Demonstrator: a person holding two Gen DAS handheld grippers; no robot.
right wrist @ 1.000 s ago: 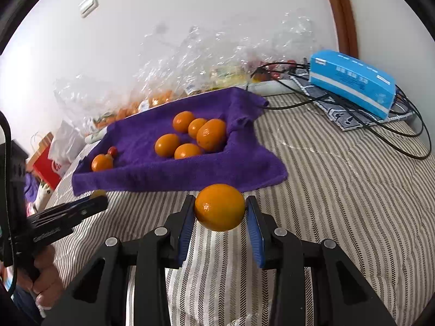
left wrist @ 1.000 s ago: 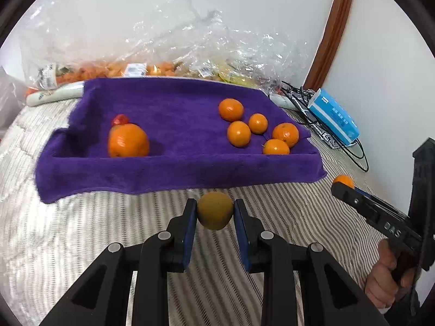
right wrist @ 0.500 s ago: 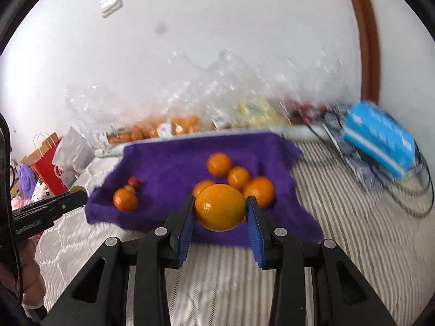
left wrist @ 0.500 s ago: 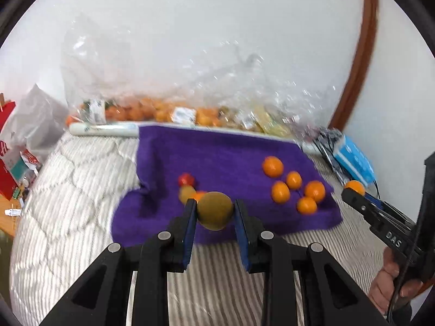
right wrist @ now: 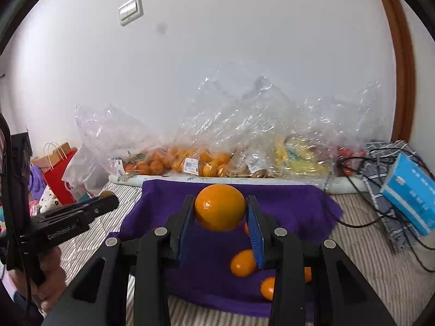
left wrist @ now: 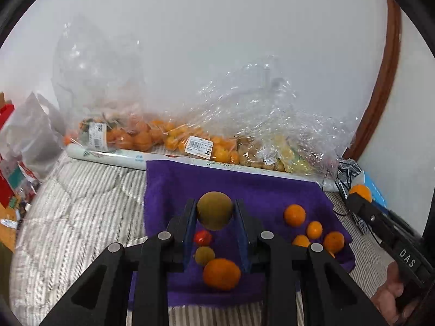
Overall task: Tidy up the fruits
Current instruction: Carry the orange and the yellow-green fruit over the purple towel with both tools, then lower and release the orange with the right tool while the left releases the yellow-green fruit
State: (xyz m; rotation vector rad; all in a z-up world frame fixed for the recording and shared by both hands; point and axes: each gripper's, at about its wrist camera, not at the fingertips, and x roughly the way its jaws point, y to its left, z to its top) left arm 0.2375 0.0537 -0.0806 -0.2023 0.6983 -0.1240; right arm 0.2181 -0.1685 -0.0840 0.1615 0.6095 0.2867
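Note:
My left gripper (left wrist: 214, 212) is shut on a brownish-green round fruit (left wrist: 214, 210), held above the near part of the purple towel (left wrist: 244, 187). Below it on the towel lie a small red fruit (left wrist: 202, 237), a small greenish fruit (left wrist: 204, 255) and a large orange (left wrist: 221, 273). Several small oranges (left wrist: 294, 214) sit at the towel's right side. My right gripper (right wrist: 220, 212) is shut on a large orange (right wrist: 219, 207) over the purple towel (right wrist: 293, 203), with small oranges (right wrist: 242, 263) under it. Each gripper shows at the edge of the other's view.
Clear plastic bags of oranges and other fruit (left wrist: 174, 138) line the white wall behind the towel. A blue box (right wrist: 410, 195) and black cables (right wrist: 361, 187) lie at the right on the striped bedding (left wrist: 76, 212). Bags and a red paper bag (right wrist: 61, 174) stand at the left.
Both grippers have risen and moved forward with their fruit, from over the striped bedding to above the purple towel. The towel and its fruit now sit lower in both views.

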